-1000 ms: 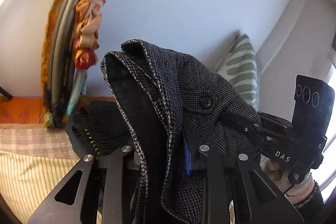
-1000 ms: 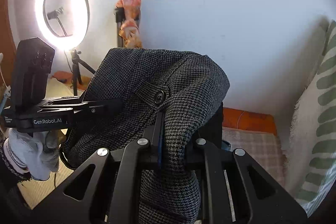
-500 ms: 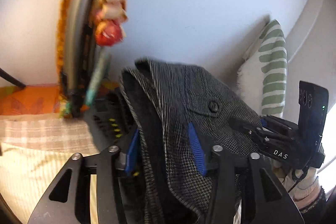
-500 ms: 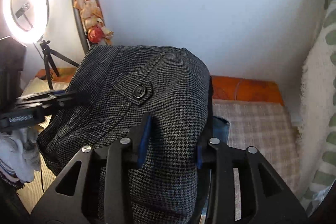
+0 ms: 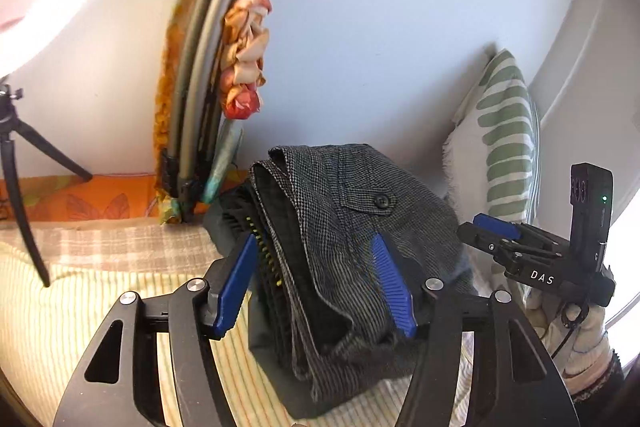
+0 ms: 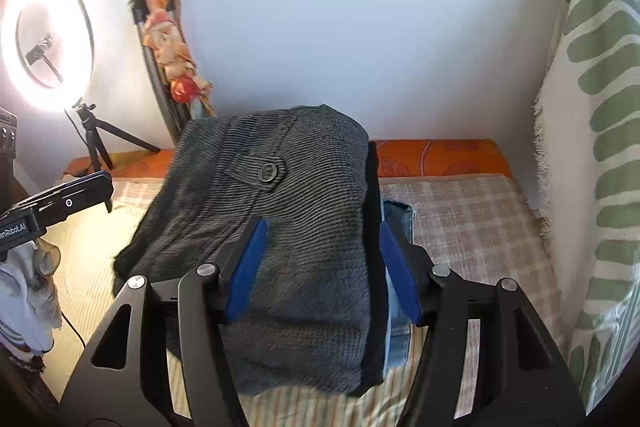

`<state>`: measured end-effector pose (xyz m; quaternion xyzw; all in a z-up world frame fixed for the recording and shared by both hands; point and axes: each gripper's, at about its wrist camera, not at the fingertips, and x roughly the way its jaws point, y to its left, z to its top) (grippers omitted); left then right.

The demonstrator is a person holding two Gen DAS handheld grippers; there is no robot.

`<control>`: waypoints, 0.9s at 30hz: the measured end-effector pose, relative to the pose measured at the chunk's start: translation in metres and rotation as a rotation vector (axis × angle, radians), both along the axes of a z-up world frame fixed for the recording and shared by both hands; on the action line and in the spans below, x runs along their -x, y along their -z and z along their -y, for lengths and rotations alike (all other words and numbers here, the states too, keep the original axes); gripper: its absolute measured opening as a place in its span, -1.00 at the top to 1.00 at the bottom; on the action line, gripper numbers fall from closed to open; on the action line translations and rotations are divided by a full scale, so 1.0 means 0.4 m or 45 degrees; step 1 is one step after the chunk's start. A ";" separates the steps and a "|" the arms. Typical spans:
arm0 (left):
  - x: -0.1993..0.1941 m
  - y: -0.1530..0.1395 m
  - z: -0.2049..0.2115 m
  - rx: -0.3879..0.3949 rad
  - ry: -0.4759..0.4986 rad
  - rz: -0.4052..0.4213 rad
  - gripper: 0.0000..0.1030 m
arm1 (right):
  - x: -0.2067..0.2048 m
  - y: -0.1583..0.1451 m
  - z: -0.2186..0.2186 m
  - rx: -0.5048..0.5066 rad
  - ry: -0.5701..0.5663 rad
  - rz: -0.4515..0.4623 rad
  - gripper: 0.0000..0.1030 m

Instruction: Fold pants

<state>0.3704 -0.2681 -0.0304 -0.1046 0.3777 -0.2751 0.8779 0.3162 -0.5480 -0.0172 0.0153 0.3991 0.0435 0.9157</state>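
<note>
The grey houndstooth pants (image 5: 360,227) lie folded on top of a stack of other folded clothes on the bed; they also show in the right wrist view (image 6: 280,195) with a buttoned pocket flap up. My left gripper (image 5: 316,267) is open, its blue pads on either side of the stack's left edge, not pinching the cloth. My right gripper (image 6: 320,251) is open, its pads astride the pants' near right part. The right gripper shows at the right edge of the left wrist view (image 5: 532,259).
Under the pants lie dark garments (image 5: 256,227) and blue jeans (image 6: 400,227). A green-striped pillow (image 6: 592,147) stands at the right. A ring light on a tripod (image 6: 48,43) and a folded frame with orange cloth (image 5: 216,67) lean at the back wall. Striped bedding (image 5: 80,287) surrounds the stack.
Both grippers were shut on the pants and held them up. They lowered the pants onto the stack and opened, letting go.
</note>
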 end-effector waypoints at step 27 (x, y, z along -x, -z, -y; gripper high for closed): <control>0.345 -0.058 -0.200 -0.123 0.017 0.176 -0.57 | 0.362 -0.037 -0.259 0.073 0.149 0.110 -0.82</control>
